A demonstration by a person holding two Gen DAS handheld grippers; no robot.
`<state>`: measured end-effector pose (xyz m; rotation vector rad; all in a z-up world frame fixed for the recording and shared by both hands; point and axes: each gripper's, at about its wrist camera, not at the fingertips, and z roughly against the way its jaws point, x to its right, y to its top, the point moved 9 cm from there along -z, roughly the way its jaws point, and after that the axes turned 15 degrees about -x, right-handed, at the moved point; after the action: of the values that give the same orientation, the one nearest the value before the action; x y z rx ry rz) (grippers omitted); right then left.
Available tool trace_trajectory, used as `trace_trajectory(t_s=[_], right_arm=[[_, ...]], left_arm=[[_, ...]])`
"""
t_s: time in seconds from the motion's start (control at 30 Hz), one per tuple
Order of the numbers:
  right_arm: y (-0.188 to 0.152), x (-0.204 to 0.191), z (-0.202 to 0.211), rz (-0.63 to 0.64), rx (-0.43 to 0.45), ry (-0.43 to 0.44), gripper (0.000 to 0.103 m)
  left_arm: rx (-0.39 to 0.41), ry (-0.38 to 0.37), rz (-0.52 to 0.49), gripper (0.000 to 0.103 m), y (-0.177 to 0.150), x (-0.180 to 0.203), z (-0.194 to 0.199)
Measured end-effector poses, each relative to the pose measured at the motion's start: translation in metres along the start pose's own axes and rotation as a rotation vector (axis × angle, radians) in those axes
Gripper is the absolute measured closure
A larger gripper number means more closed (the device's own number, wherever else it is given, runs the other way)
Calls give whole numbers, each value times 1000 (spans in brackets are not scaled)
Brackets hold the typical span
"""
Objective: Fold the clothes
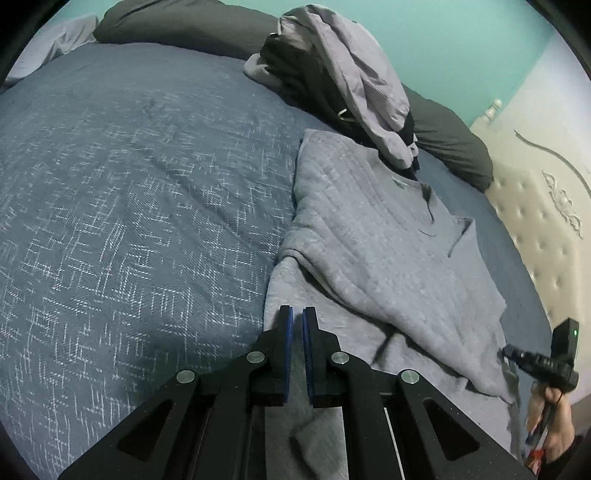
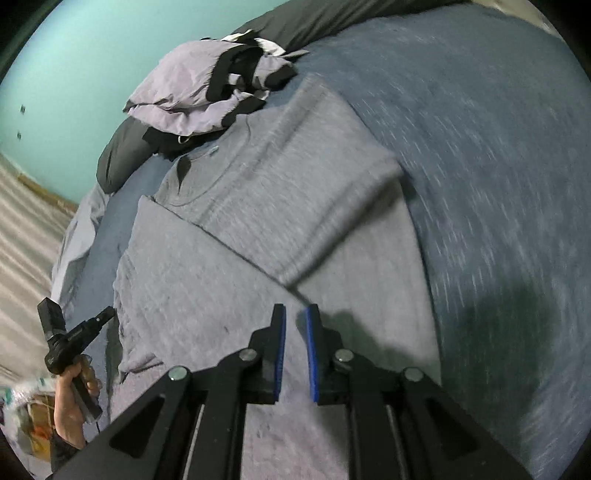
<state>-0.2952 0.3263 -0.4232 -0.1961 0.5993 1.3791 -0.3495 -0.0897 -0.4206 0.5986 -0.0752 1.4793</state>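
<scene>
Blue patterned bedspread (image 1: 129, 192) fills the left wrist view, grey sweater (image 1: 369, 229) spread just ahead-right of the left gripper (image 1: 297, 314), pads nearly together on nothing. Right wrist view: right gripper (image 2: 296, 312) hovers over that sweater's lower part, jaws barely apart and empty, crumpled clothes pile (image 2: 207, 92) beyond.

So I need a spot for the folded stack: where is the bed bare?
Free: the blue patterned bedspread beside the grey knit sweater, out to the dark pillows. Crowded: the corner where the lilac-and-black clothes heap meets the sweater's collar.
</scene>
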Motion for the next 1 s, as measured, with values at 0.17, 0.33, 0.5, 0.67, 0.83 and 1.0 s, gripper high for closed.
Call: trace_trajectory(t_s=[0.17,0.33,0.5,0.67,0.83,1.0], right_arm=[[-7,2,-11,6,10,2,93],[-14,9,-19,-12,7,22,93],[-12,-3,-11,29,17,56,93],[-9,5,-9,23,17,63,92],[-4,12,-3,3,30,93,92],[-2,13,5,-8,47,127,92]], left_arm=[[-22,33,-2,97,2,-5,-13],[14,74,-17,97,9,-2,3],[62,63,-1,97,13,1,18],[61,18,45,96,16,3,23],[8,14,-13,95,45,32,12],[-40,60,-37,95,106,46,-14]])
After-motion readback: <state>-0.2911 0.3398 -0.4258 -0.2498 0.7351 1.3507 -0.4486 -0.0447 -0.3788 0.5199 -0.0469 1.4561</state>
